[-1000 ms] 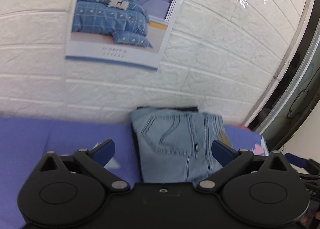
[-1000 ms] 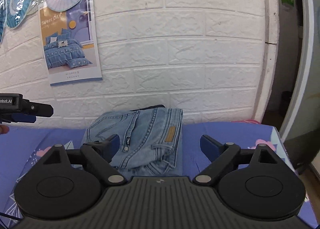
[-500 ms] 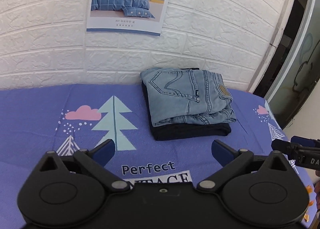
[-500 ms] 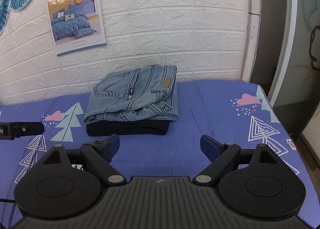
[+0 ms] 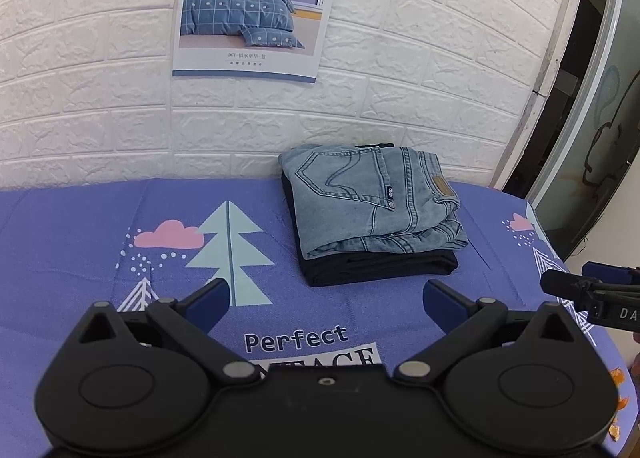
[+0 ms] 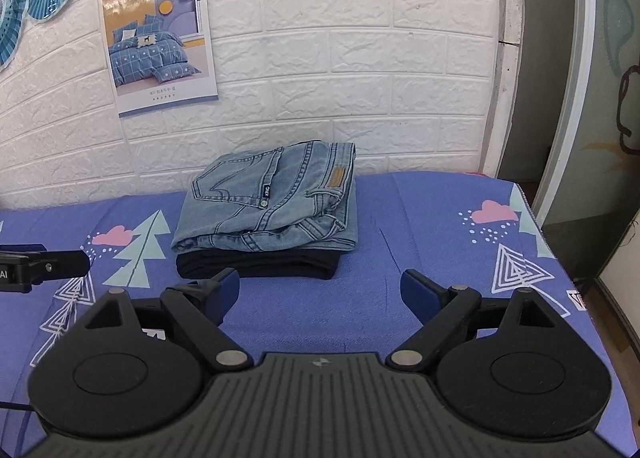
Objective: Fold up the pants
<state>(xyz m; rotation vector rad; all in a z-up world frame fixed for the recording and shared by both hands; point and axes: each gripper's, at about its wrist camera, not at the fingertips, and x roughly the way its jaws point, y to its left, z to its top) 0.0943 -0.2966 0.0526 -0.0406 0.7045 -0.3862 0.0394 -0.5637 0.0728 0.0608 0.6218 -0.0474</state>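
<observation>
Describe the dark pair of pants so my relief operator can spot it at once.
Start at the white brick wall behind the purple printed sheet; against its foot sits one folded stack. The dark pants are its bottom layer, nearly black and plain, showing mainly as a front edge. The light blue jeans lying on top show stitched pockets and a tan patch.

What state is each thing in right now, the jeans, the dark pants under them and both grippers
light jeans: folded, lying on top of the dark pants
dark pants: folded, flat on the purple sheet
left gripper: open, empty, short of the stack
right gripper: open, empty, short of the stack
</observation>
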